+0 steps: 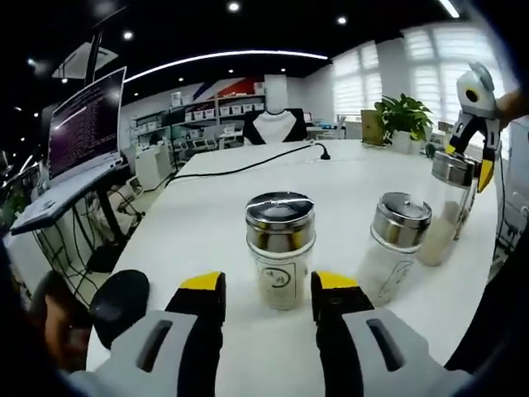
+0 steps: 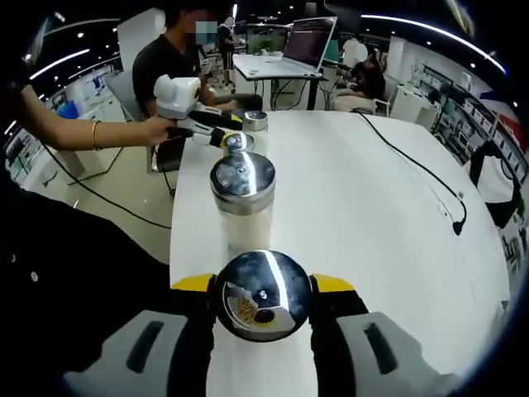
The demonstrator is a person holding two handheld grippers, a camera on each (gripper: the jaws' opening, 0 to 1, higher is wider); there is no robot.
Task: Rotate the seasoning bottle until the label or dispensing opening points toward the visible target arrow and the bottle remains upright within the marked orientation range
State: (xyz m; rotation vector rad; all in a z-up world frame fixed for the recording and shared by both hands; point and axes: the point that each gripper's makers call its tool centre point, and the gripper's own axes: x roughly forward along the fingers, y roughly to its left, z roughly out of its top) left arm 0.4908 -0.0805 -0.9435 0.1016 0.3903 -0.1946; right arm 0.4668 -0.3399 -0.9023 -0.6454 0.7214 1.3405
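The left gripper has its jaws spread on either side of the nearest bottle, which stands upright on the white table without clearly touching either jaw. The right gripper has its jaws close against the sides of another bottle's steel lid, seemingly pinching it, with the lid's openings facing the camera. A third bottle stands between these two, and a black cable runs across the far part of the table.

Your left gripper view looks low and level along the white table, close to three bottles. Your right gripper view looks steeply down from the opposite end on that row.
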